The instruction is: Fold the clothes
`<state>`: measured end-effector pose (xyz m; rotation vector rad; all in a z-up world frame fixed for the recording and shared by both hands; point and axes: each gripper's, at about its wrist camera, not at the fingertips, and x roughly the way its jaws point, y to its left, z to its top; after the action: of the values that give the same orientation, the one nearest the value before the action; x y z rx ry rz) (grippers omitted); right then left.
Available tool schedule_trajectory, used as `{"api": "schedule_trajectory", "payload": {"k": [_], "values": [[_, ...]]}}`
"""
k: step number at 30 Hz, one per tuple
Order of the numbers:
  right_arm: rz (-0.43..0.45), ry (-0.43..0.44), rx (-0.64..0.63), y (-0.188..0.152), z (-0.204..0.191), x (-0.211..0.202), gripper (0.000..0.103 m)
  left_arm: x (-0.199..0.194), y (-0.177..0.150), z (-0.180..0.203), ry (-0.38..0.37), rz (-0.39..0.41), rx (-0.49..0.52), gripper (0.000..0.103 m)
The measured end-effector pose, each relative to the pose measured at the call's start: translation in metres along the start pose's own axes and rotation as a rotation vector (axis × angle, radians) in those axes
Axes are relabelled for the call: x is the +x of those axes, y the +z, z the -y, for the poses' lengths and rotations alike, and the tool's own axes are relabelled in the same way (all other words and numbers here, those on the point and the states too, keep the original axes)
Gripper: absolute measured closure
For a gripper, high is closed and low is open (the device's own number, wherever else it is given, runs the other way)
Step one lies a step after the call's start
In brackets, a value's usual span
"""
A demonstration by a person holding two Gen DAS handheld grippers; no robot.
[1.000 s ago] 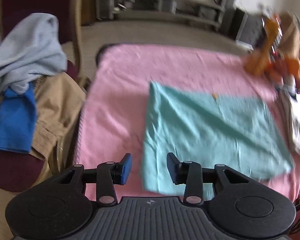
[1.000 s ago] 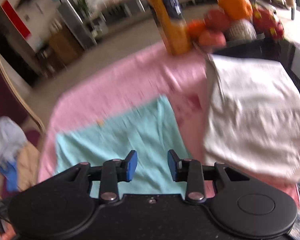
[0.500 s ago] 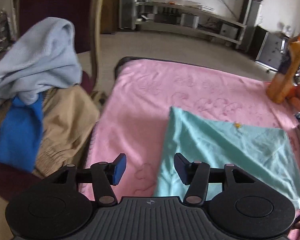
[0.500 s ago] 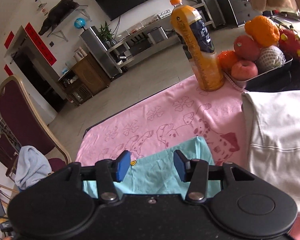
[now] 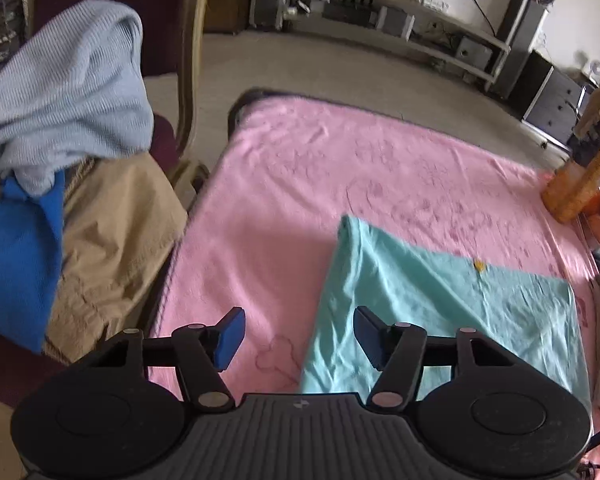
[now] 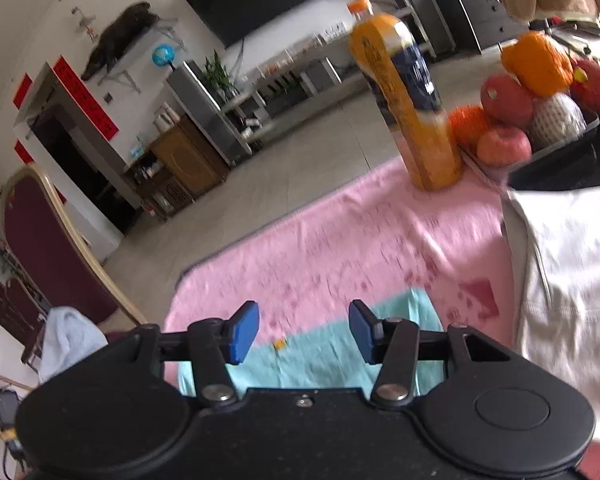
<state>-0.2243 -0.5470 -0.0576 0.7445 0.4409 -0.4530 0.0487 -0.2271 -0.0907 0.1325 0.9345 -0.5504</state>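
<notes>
A folded teal garment [image 5: 440, 300] lies flat on the pink blanket [image 5: 300, 184]; it also shows in the right wrist view [image 6: 324, 356]. My left gripper [image 5: 298, 334] is open and empty, above the garment's near left edge. My right gripper [image 6: 303, 334] is open and empty, above the garment's far edge. A folded white garment [image 6: 572, 280] lies to the right of the teal one. A pile of unfolded clothes, light blue [image 5: 60, 92], bright blue [image 5: 16, 256] and tan [image 5: 116, 240], lies on the chair at left.
An orange juice bottle [image 6: 408, 92] stands at the blanket's far right corner, next to a tray of fruit [image 6: 536, 104]. A dark red chair [image 6: 48, 248] stands left of the table. Shelves and cabinets line the far wall.
Both grippers have pulled back and tilted up from the teal garment, and both have opened wider. The left view has shifted left toward the chair pile. The garment lies still.
</notes>
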Motion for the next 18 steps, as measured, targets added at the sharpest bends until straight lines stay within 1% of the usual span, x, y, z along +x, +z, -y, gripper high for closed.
{"api": "schedule_trajectory", "payload": {"k": [1,4,7,8,9,11,12,13,15,16,18], "values": [[0.015,0.006,0.0,0.005,0.0,0.001,0.051,0.002,0.001,0.0,0.002,0.001,0.004,0.043],[0.053,0.013,-0.001,0.013,0.005,0.009,0.049,0.015,0.0,-0.003,0.023,-0.04,-0.008,0.04],[0.069,-0.02,-0.009,0.009,0.019,0.026,0.049,0.03,-0.004,-0.007,0.056,-0.091,-0.022,0.041],[0.068,-0.031,-0.008,0.004,0.025,0.031,0.049,0.033,-0.005,-0.007,0.071,-0.096,-0.017,0.04],[0.063,-0.041,-0.003,-0.001,0.03,0.036,0.049,0.034,-0.005,-0.005,0.082,-0.085,-0.003,0.039],[0.014,-0.075,0.018,-0.009,0.042,0.049,0.049,0.035,-0.004,-0.001,0.111,-0.046,0.021,0.022],[-0.028,-0.098,0.023,-0.011,0.044,0.056,0.049,0.035,-0.004,0.001,0.129,-0.025,0.029,0.019],[-0.044,-0.109,0.014,-0.012,0.044,0.059,0.049,0.035,-0.004,0.003,0.146,-0.003,0.033,0.018],[-0.048,-0.126,-0.032,-0.013,0.041,0.061,0.049,0.038,-0.005,0.006,0.173,0.002,0.046,0.018],[-0.048,-0.135,-0.049,-0.014,0.04,0.061,0.048,0.04,-0.004,0.007,0.179,-0.009,0.055,0.018],[-0.051,-0.148,-0.066,-0.015,0.039,0.062,0.048,0.046,-0.004,0.005,0.164,-0.026,0.055,0.02]]}}
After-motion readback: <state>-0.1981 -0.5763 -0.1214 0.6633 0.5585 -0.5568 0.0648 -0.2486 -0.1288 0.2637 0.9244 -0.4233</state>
